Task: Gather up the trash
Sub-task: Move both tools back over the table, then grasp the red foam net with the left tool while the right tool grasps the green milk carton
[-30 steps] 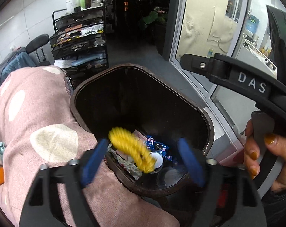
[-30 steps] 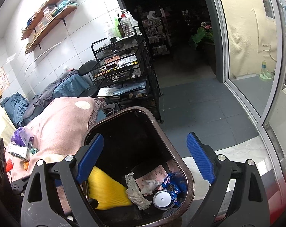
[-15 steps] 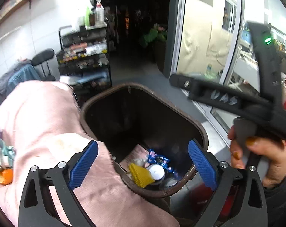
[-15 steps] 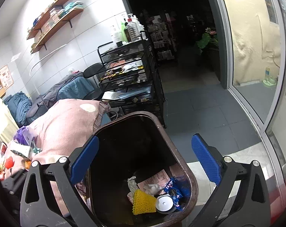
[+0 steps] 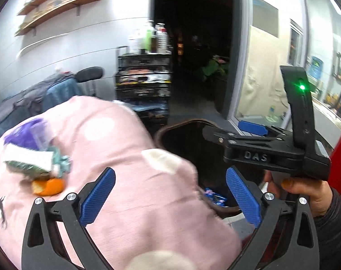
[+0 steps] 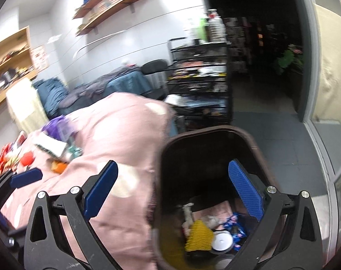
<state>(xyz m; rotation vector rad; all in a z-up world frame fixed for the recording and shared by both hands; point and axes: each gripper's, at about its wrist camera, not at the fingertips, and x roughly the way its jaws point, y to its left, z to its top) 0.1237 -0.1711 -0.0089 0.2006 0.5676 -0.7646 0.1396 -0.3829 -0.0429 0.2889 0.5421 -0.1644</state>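
Between pickups. Left gripper (image 5: pixel 169 199) jaws spread wide, nothing held; it hangs over the pink blanket (image 5: pixel 134 157) beside the brown trash bin (image 6: pixel 215 135). Right gripper (image 6: pixel 172 199) also wide open and empty, above the bin's near rim. Yellow foam net (image 6: pixel 198 236), white lid and blue wrapper already lie in the bin. Remaining trash on the blanket: orange peel (image 5: pixel 50 185), crumpled packaging (image 5: pixel 33 159), purple wrapper (image 5: pixel 28 130). Likely next: left gripper reaches left to the peel and closes.
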